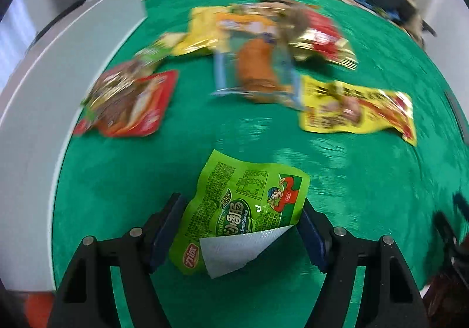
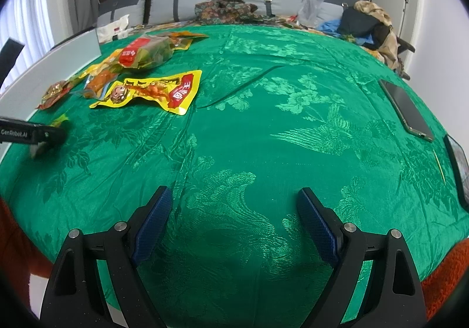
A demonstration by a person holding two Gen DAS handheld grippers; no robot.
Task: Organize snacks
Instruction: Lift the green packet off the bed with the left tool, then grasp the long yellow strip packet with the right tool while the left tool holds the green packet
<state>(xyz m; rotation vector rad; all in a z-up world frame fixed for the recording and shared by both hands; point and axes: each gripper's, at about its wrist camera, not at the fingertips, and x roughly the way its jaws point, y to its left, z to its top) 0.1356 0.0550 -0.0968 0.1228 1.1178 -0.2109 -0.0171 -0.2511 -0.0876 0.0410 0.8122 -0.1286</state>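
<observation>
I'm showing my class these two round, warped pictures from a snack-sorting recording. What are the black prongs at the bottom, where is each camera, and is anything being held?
There is no robot arm here: a person holds one two-finger gripper in each hand, with a wide-angle camera looking along its fingers. In the left camera's picture the left gripper is closed on a green snack packet. In the right camera's picture the right gripper is open and empty above the green cloth. More packets, including a yellow packet, lie loose on it.
</observation>
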